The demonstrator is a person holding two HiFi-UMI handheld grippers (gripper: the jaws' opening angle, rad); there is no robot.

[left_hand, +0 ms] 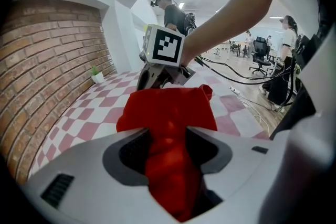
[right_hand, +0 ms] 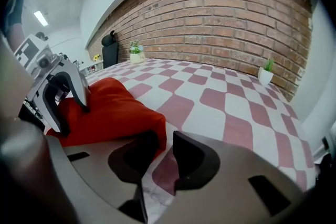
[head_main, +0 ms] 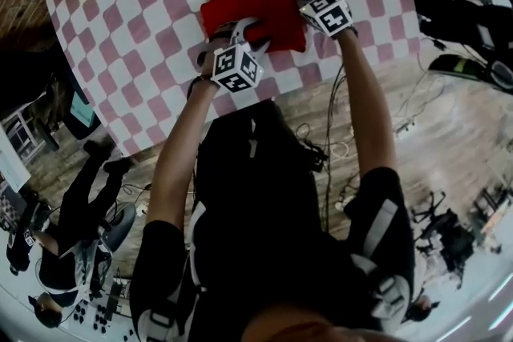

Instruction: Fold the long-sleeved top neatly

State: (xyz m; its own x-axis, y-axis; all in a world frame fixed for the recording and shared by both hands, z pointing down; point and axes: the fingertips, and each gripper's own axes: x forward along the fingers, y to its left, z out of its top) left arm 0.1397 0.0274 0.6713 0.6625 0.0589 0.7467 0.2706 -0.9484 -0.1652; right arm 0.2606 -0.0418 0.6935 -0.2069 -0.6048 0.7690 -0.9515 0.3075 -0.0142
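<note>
Clearly, left tool (left_hand: 169, 137) pinches the red top (left_hand: 168, 105) — right tool (right_hand: 165, 140) gapes slightly, empty, beside its corner.

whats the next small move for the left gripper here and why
Probably open the left gripper and let its bunched edge drop. The red top already lies as a compact rectangle on the checked tablecloth, the right gripper has its jaws apart at the corner with no pinch, and only the left one clamps fabric.
</note>
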